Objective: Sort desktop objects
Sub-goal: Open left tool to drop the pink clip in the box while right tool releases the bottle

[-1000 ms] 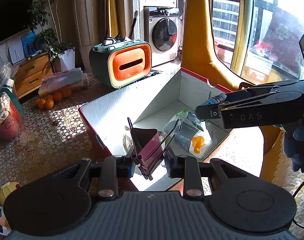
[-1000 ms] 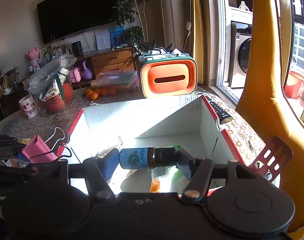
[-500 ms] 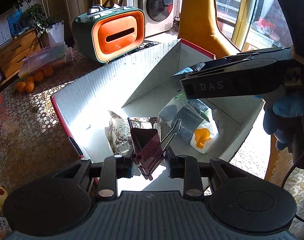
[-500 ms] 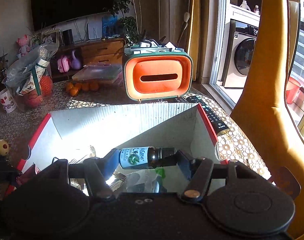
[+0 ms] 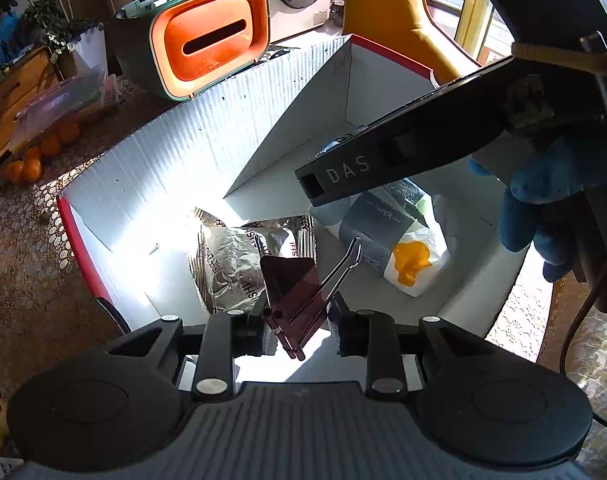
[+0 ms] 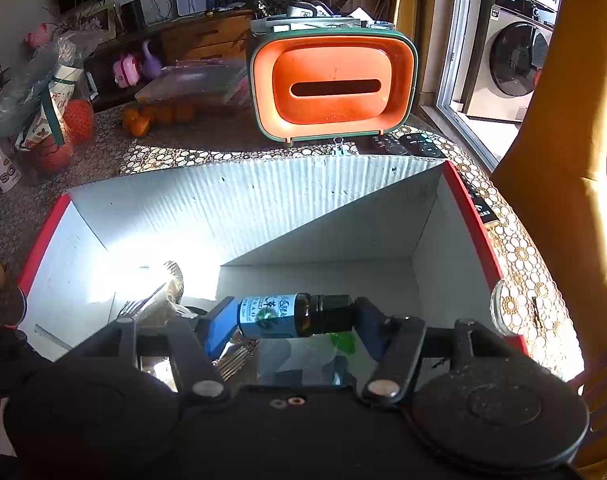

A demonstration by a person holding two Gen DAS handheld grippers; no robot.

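While the left gripper point(image 5: 299, 326) clamps the binder clip point(image 5: 291, 284) and the right gripper point(image 6: 293, 318) pinches the small bottle point(image 6: 293, 316), we release both low inside the box point(image 6: 303, 204).

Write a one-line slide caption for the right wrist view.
Right gripper holds a small bottle sideways above the open cardboard box.

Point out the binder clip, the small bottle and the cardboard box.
binder clip point(image 5: 289, 280): left wrist view, on its dark red body.
small bottle point(image 6: 269, 316): right wrist view, on its label.
cardboard box point(image 6: 287, 200): right wrist view, on its far inner wall.
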